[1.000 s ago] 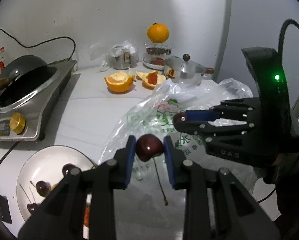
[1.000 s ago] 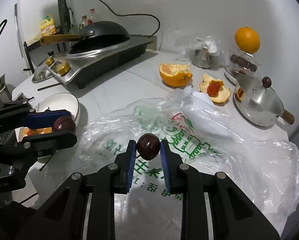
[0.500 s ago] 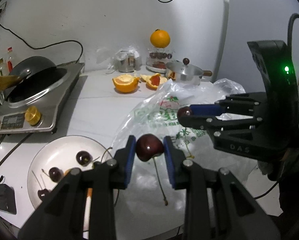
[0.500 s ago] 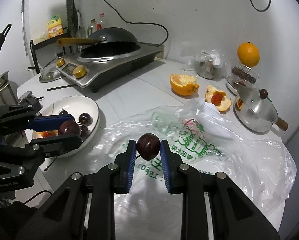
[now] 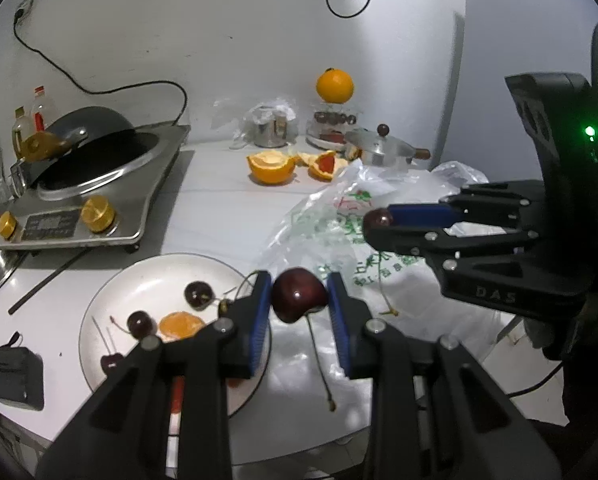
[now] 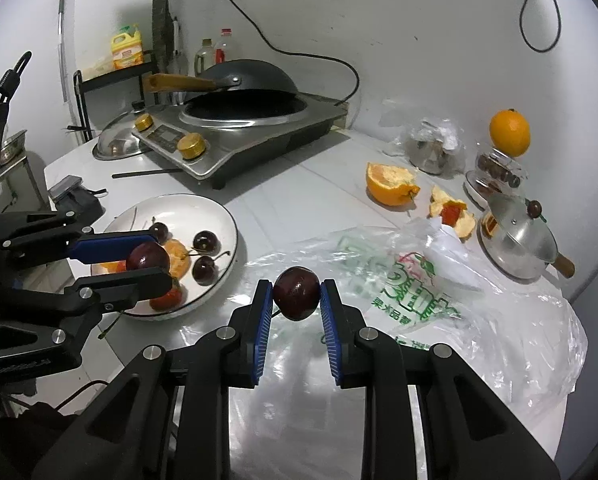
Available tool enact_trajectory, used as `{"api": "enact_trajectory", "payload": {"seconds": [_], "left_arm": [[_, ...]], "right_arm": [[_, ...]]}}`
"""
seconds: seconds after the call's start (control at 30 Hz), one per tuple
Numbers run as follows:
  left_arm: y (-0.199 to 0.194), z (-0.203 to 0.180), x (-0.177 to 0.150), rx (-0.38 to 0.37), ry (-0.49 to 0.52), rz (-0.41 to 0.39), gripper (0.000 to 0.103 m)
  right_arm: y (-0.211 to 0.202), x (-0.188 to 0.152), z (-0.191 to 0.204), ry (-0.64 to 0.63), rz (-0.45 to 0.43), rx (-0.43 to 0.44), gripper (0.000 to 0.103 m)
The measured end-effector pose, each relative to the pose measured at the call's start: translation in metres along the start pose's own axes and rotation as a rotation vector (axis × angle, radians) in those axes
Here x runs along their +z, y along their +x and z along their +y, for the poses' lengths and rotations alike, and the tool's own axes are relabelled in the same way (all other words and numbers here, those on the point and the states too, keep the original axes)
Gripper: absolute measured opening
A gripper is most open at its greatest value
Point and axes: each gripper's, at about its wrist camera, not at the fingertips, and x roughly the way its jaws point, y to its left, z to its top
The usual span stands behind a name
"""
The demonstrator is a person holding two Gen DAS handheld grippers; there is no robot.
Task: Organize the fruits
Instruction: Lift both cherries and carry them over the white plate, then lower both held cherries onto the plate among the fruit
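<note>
My left gripper (image 5: 299, 300) is shut on a dark red cherry (image 5: 298, 294) whose stem hangs down, held above the right rim of the white plate (image 5: 115, 288). My right gripper (image 6: 297, 292) is shut on another dark cherry (image 6: 297, 293), above the clear plastic bag (image 6: 419, 292) and right of the plate (image 6: 219, 216). The plate holds several cherries (image 6: 206, 242) and an orange piece (image 5: 181, 325). In the right wrist view the left gripper (image 6: 149, 258) hovers over the plate with its cherry (image 6: 147, 256). In the left wrist view the right gripper (image 5: 379, 220) shows at right.
An induction cooker (image 5: 95, 204) with a black wok (image 6: 243, 80) stands at the back left. Peeled orange halves (image 6: 391, 184), a lidded steel pot (image 6: 515, 240), a jar topped with a whole orange (image 6: 509, 132) stand at the back. A black device (image 5: 11, 372) lies by the plate.
Both grippers have pulled back and moved left toward the plate, each still holding its cherry. More of the plate and its fruit is now in view.
</note>
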Motion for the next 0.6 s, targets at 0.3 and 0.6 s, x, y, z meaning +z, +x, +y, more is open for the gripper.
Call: {"api": "enact_trajectory", "payload": {"seconds": [0.3,0.6], "left_arm": [[-0.013,0.020,-0.010,0.019,-0.028,-0.012,0.029],[-0.020,0.042,-0.018,0.050,-0.063,-0.016,0.029]], "right_arm": [[0.002,0.008,0.024,-0.035,0.002,0.015,0.026],[0.013,0.016,0.047,-0.070,0.014,0.043,0.026]]}}
